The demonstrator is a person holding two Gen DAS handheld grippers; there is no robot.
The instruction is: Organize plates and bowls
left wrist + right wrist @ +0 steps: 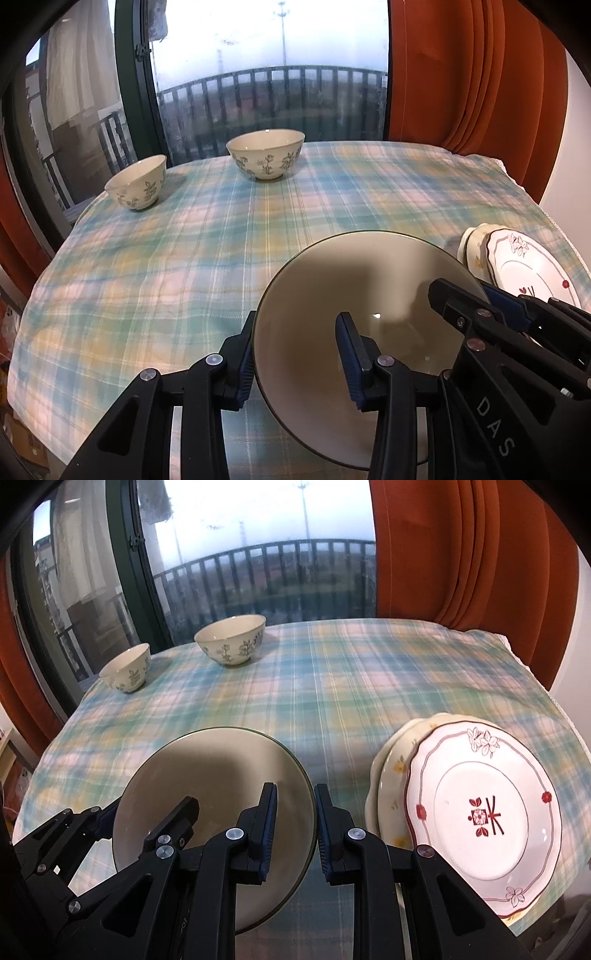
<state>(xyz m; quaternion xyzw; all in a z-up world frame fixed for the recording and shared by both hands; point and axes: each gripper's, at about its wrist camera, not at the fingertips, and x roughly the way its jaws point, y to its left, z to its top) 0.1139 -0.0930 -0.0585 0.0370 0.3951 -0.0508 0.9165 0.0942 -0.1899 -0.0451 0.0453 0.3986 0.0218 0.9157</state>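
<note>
A plain beige plate point(369, 273) with a dark rim hangs just above the plaid tablecloth point(184, 258), held from both sides. My left gripper point(299, 321) is shut on its left rim, one pad under the edge and one inside the dish. In the right wrist view the same plate point(221, 760) sits left of centre, and my right gripper point(295, 790) is shut on its right rim. To the right lies a stack of plates point(480, 812) topped by a white one with red flowers. Two leaf-patterned bowls, a large bowl point(231, 638) and a small bowl point(127, 672), stand at the far left.
The table's far edge meets a glass balcony door point(258, 92) with a dark frame. Orange curtains point(461, 74) hang at the back right. The plate stack point(528, 266) lies close to the table's right edge. Open cloth stretches between the bowls and the held plate.
</note>
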